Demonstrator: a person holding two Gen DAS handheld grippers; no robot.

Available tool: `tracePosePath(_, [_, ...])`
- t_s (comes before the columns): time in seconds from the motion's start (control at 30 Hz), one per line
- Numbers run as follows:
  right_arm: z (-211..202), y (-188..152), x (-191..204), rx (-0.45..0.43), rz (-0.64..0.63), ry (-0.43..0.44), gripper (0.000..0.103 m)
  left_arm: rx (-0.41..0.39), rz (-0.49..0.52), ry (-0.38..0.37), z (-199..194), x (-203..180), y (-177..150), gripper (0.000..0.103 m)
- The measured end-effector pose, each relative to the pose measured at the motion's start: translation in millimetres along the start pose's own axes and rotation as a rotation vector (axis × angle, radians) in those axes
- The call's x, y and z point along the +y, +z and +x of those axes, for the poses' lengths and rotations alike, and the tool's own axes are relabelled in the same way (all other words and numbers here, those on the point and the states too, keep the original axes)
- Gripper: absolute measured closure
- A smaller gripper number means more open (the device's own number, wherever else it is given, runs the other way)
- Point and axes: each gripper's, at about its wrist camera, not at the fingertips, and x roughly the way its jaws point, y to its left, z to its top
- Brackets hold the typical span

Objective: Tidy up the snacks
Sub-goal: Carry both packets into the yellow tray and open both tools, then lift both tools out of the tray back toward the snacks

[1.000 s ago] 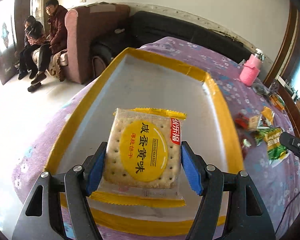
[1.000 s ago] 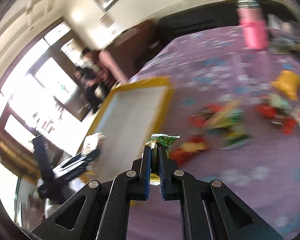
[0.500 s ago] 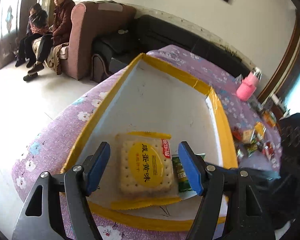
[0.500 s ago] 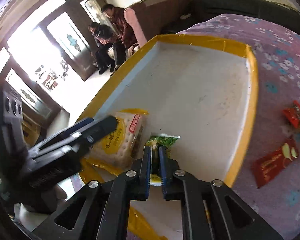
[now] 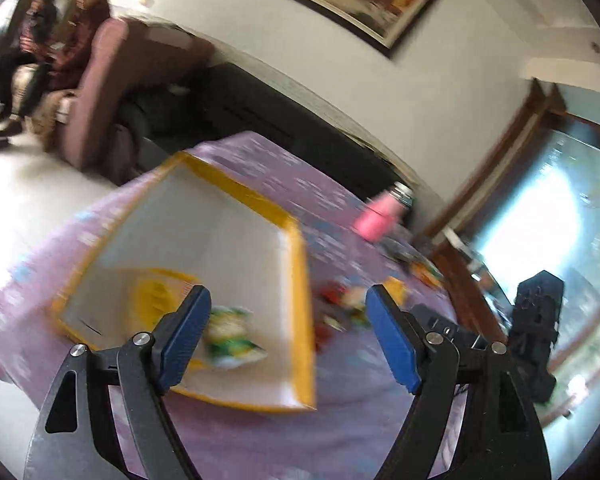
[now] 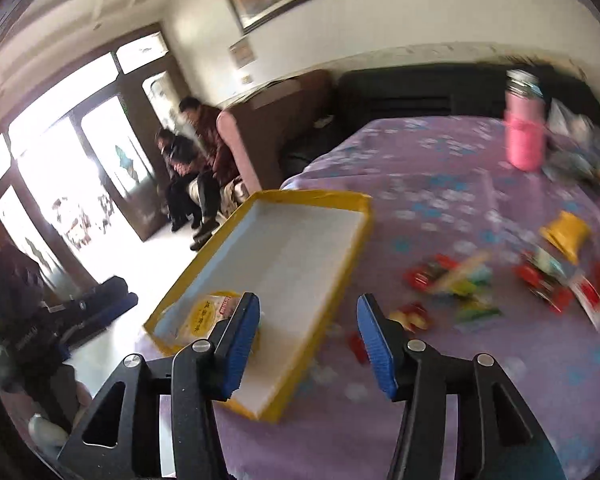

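Left wrist view: the left gripper (image 5: 288,334) hangs with its blue pads spread wide and nothing between them. Just ahead of its left finger a green snack packet (image 5: 232,338) lies blurred in the near corner of the yellow-rimmed tray (image 5: 300,280), and a yellow biscuit pack (image 5: 156,290) lies beyond it, further left. Ahead of the right finger, outside the tray, loose snacks (image 5: 340,304) are scattered on the purple floral cloth (image 5: 340,432). A pink bottle (image 5: 380,216) stands far ahead.

Right wrist view: the right gripper (image 6: 308,340) is likewise spread apart and empty. The biscuit pack (image 6: 208,316) sits just left of its left finger in the tray (image 6: 340,264); loose snacks (image 6: 460,284) lie ahead and right.
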Motion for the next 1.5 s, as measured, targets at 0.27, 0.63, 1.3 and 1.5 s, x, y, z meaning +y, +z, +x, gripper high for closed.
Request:
tracePosePath(0.27, [-189, 29, -55, -0.229, 0.032, -0.231, 0.05, -0.086, 0.182, -0.049, -60, -97, 21, 0.023])
tracePosePath(0.63, [-490, 142, -30, -0.69, 0.042, -0.631, 0.046, -0.465, 0.551, 0.179, -189, -257, 123, 0.014])
tracePosePath(1.3, [-159, 63, -167, -0.084, 0.116, -0.398, 0.031, 0.087, 0.37, 0.08, 62, -135, 42, 0.0])
tracePosePath(1.5, [3, 14, -154, 0.162, 0.059, -0.218, 0.034, 0.306, 0.389, 0.105, 136, -120, -15, 0.0])
